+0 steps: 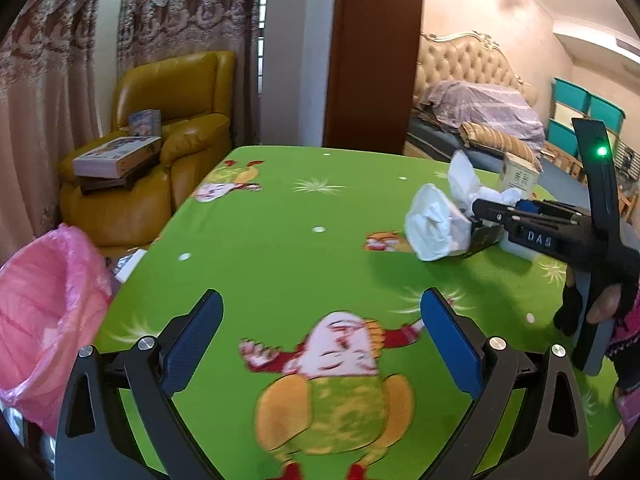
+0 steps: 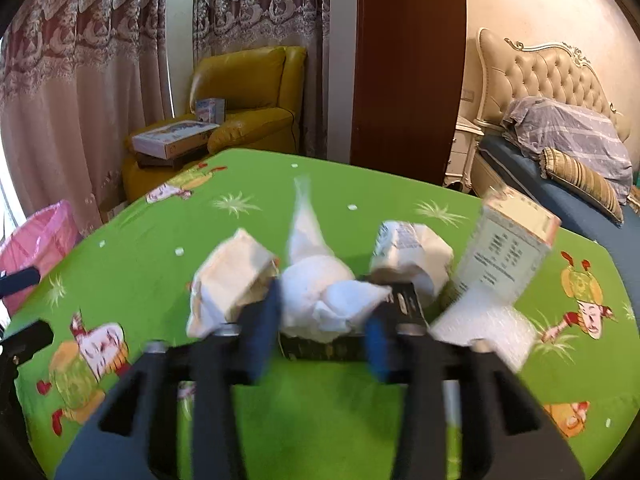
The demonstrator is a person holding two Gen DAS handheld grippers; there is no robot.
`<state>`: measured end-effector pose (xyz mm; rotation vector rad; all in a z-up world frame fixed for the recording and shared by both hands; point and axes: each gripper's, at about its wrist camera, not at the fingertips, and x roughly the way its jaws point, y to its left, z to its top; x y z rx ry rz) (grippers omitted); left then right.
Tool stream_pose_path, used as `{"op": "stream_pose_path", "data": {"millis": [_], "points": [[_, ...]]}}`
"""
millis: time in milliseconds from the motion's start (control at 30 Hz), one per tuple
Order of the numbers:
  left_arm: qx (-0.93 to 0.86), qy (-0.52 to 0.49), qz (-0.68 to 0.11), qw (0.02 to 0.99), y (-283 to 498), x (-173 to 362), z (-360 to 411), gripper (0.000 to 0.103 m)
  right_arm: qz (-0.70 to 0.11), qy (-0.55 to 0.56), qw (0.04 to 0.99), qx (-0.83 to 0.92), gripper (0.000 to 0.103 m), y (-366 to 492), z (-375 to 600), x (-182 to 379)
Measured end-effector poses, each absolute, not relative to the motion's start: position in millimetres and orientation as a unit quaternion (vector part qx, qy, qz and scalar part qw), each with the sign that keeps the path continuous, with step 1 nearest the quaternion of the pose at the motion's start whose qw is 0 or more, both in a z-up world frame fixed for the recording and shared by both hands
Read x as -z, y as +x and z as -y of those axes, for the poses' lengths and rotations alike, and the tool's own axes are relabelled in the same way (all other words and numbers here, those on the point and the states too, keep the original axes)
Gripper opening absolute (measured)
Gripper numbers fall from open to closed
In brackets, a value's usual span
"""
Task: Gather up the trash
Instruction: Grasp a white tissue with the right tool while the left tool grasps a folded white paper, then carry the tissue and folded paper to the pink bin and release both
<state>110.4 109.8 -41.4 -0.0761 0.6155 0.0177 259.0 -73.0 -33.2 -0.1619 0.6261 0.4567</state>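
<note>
A pink-lined bin (image 1: 44, 304) stands off the table's (image 1: 280, 240) left edge. The left gripper (image 1: 320, 344) hangs spread and empty. To the right, the right gripper (image 2: 322, 320) pinches the white tissue (image 2: 320, 292) amid the trash; the pickup looks done, and next comes carrying it left to the bin

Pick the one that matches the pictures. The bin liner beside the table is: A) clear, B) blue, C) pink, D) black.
C: the bin liner by the edge of the green table is pink, and it shows pink again in the right wrist view.
</note>
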Motion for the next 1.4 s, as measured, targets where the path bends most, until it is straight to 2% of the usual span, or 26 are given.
{"op": "stream_pose_path", "data": {"millis": [100, 500, 800, 967, 1400], "points": [[0.007, -0.028, -0.309, 0.951, 122.1, 42.9, -93.9, 0.094, -0.292, -0.087, 0.925, -0.228, 0.027, 240.5, 87.0, 30.8], [0.022, -0.040, -0.324, 0.945, 193.9, 47.7, -33.1, 0.094, -0.256, -0.053, 0.944, -0.199, 0.027, 185.9, 161.7, 15.9], [0.022, -0.031, -0.346, 0.938, 227.8, 53.6, -16.0, 0.070, -0.256, -0.030, 0.947, -0.190, 0.027, 176.0, 178.2, 19.4], [0.027, -0.038, -0.356, 0.933, 231.0, 57.9, -17.9, 0.045, -0.262, -0.020, 0.946, -0.189, 0.027, 174.8, 182.0, 23.0], [0.033, -0.024, -0.317, 0.948, 166.7, 50.5, -23.8, 0.043, -0.273, -0.027, 0.941, -0.201, 0.027, 156.7, 164.7, 26.8]]}}
